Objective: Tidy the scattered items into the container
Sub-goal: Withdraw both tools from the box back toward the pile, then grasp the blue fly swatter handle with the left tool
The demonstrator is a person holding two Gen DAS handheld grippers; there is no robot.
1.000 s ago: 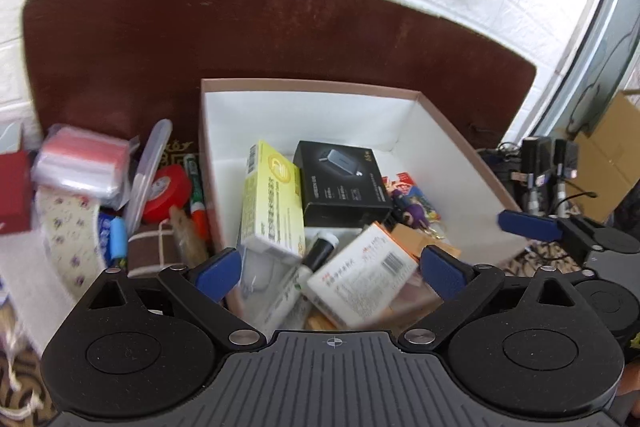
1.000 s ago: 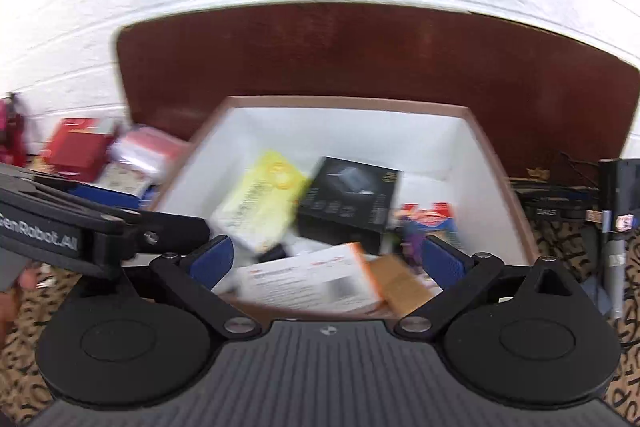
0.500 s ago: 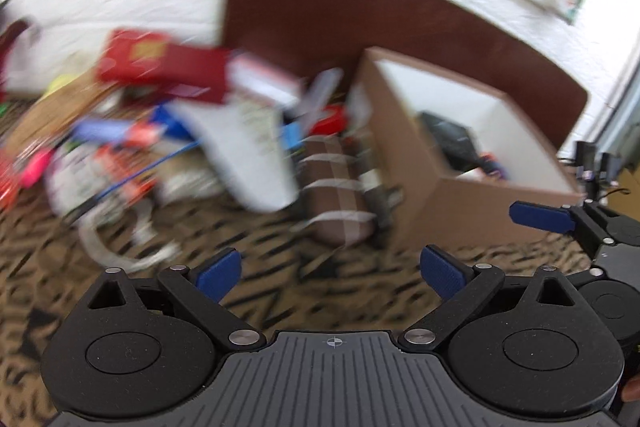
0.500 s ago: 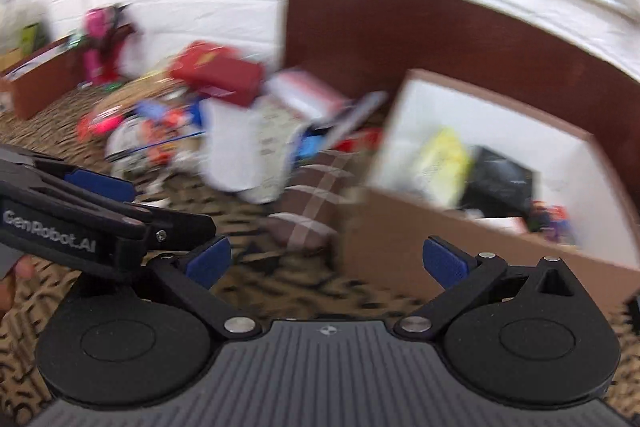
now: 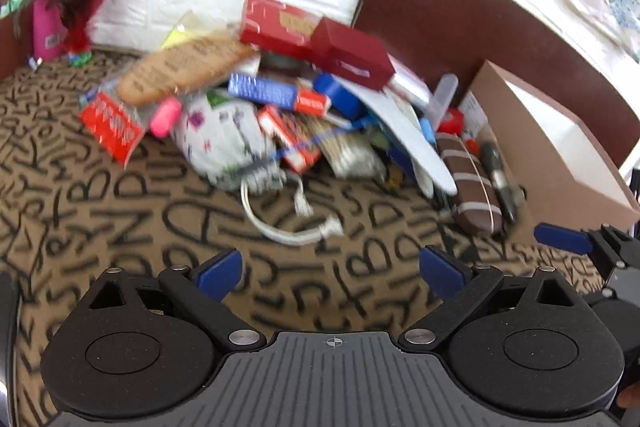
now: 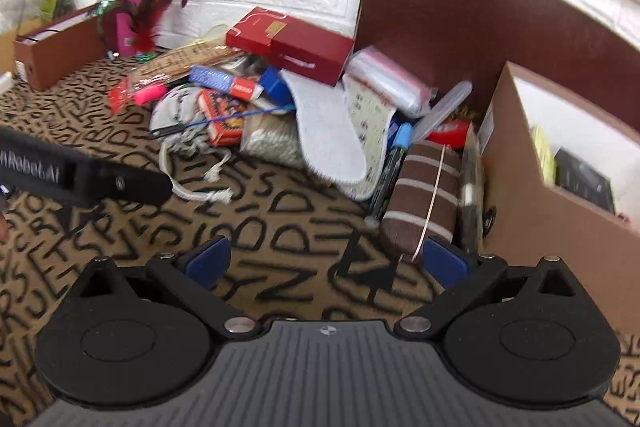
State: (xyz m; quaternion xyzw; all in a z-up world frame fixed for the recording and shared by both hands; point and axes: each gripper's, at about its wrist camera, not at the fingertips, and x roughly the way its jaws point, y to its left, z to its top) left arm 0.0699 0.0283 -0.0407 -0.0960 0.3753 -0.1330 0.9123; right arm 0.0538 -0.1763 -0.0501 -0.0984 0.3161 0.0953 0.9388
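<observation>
Left wrist view, nine to three o'clock: pink marker [image 5: 165, 116]; red boxes [image 5: 316, 41]; white drawstring pouch [image 5: 224, 143]; brown striped roll [image 5: 474, 183]; cardboard container [image 5: 560, 163], part-filled. Left gripper [image 5: 331, 269]: fingers spread wide, empty. Right gripper [image 6: 326, 259]: likewise wide, empty, the roll at one o'clock. Advice: take one outlying item, close squarely, avoid the pouch's loose cord.

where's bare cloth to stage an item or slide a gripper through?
Free: the lettered cloth between both open grippers and the pile, bordered by the white cord and the brown striped pouch; also left of the red packet. Crowded: from the red boxes across to the cardboard box; no clear gap beside its wall.
</observation>
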